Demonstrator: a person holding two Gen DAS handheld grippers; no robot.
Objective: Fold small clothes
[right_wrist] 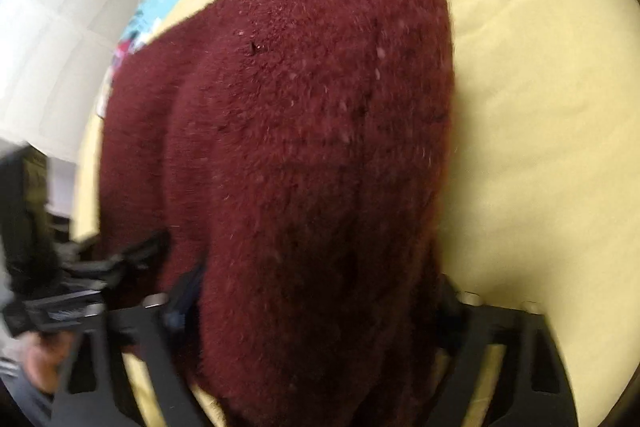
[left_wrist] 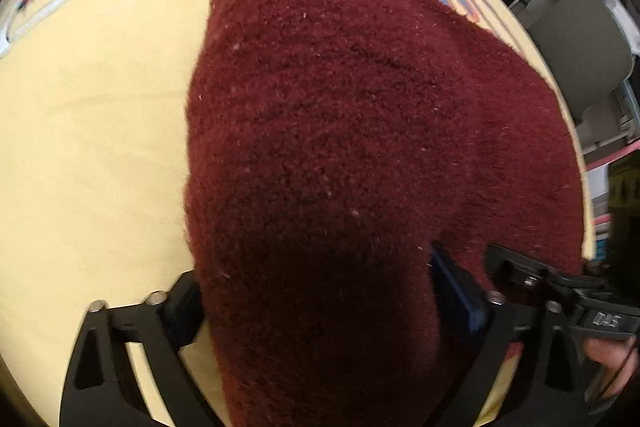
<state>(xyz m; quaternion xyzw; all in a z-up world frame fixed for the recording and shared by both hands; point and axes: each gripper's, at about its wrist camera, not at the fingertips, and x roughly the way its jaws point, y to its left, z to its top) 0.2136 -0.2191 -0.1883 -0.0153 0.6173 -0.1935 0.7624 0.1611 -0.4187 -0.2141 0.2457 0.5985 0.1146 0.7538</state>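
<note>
I see a dark red fuzzy garment [left_wrist: 360, 147] lying on a pale yellow printed sheet [left_wrist: 100, 127] that covers the work surface. My left gripper [left_wrist: 316, 299] straddles the near part of the cloth, its black fingers [left_wrist: 460, 291] on either side with the fabric bunched between them; I cannot tell whether the pads actually press it. My right gripper [right_wrist: 316, 307] sits the same way over the garment's other near part (this view is blurred), and its grip is equally unclear. In the left view, the other tool [left_wrist: 560, 291] shows at lower right, just beside the cloth.
</note>
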